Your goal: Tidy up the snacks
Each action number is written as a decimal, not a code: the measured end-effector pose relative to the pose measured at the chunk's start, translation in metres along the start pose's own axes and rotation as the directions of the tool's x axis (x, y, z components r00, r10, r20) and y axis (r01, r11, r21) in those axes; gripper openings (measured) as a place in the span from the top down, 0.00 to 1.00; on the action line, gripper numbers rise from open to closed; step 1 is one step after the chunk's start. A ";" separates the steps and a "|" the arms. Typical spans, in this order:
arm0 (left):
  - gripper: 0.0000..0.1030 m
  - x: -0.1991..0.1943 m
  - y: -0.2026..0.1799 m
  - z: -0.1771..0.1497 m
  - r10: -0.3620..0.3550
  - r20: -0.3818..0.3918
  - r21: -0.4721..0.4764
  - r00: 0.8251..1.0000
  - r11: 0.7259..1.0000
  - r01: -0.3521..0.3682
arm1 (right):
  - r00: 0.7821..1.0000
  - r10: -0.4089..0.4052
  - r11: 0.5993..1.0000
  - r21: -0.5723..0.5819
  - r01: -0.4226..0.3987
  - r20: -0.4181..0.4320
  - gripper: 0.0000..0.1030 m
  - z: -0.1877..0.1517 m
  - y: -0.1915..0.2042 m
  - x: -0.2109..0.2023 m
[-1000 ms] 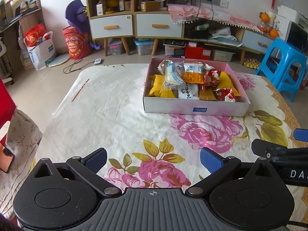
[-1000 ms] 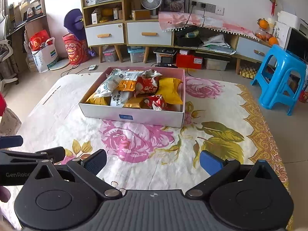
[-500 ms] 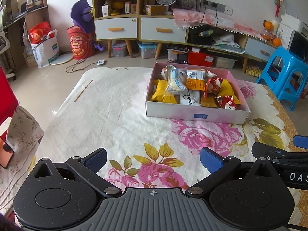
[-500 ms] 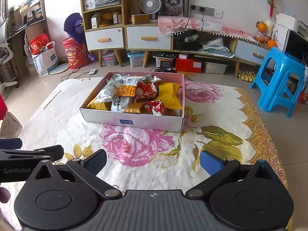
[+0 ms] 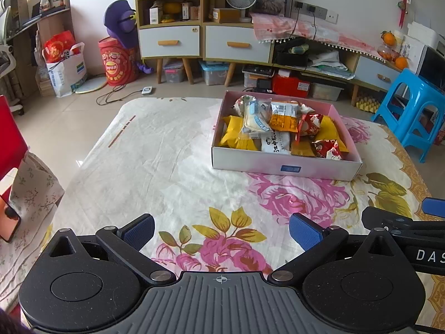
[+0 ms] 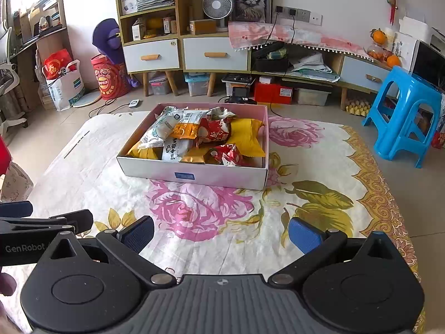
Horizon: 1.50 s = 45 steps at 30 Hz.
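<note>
A pink-white shallow box (image 5: 286, 167) sits on the floral cloth and holds several snack packets (image 5: 281, 128), yellow, orange, red and white. It also shows in the right wrist view (image 6: 192, 174) with its snack packets (image 6: 200, 136). My left gripper (image 5: 221, 229) is open and empty, well short of the box and to its left. My right gripper (image 6: 221, 232) is open and empty, in front of the box. Each gripper shows at the edge of the other's view.
The floral cloth (image 5: 167, 167) covers a low table. A blue plastic stool (image 6: 406, 114) stands at the right. Cabinets with drawers (image 6: 183, 53), storage bins and bags line the back wall. A red object (image 5: 8, 139) stands at the left edge.
Both grippers have drawn back and tilted up a little, so the box sits farther away and lower in both views. The jaws stay open.
</note>
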<state>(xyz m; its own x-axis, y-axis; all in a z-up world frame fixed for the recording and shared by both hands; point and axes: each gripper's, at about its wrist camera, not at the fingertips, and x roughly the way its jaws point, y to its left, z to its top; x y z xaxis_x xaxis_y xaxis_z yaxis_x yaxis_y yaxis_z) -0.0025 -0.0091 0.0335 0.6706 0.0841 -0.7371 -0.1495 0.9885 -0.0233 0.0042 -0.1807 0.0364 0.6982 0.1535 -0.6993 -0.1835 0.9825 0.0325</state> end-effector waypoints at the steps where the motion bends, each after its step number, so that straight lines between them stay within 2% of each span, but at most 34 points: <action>1: 0.00 0.000 0.000 0.000 0.000 0.000 0.000 1.000 1.000 0.000 | 1.000 0.001 1.000 0.001 -0.001 0.000 0.07 0.000 0.000 0.000; 45: 0.00 -0.001 0.002 0.000 0.002 -0.004 -0.003 1.000 1.000 -0.002 | 1.000 0.006 1.000 0.015 -0.006 -0.009 0.07 -0.001 -0.001 0.000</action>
<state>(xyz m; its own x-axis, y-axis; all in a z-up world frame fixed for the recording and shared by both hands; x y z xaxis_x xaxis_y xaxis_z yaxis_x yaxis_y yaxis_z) -0.0036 -0.0075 0.0338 0.6672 0.0856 -0.7400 -0.1534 0.9879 -0.0240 0.0038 -0.1814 0.0354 0.6906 0.1582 -0.7058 -0.1773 0.9830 0.0468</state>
